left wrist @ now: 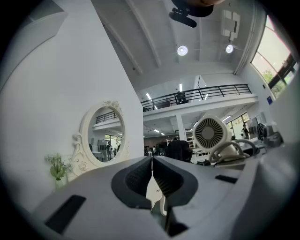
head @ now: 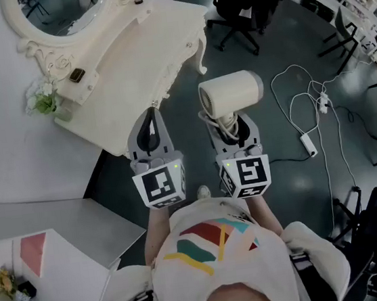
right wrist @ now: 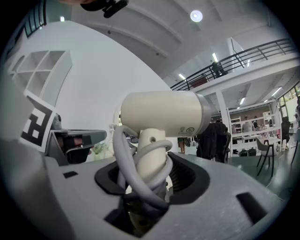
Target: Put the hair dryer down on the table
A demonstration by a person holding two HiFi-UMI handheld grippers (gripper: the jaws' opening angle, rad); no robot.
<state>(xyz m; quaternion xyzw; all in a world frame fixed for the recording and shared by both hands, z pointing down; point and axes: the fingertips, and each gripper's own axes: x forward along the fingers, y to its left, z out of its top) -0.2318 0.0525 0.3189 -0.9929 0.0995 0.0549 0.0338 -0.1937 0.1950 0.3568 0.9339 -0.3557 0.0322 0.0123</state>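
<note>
Sitting in the middle of the head view, the cream hair dryer (head: 230,93) stands up over the dark floor (head: 294,181), just right of the table (head: 132,78) and not on it. The right gripper (head: 229,126) is squeezed tight on its handle, with the grey cord (right wrist: 123,159) wound round it. Two tiny round marks (right wrist: 190,130) sit on the dryer's body, too small to read. The left gripper (head: 150,127) has its jaws pressed together with nothing inside. At the upper left, a little vase (head: 63,115) on the table holds a green plant (head: 44,99).
</note>
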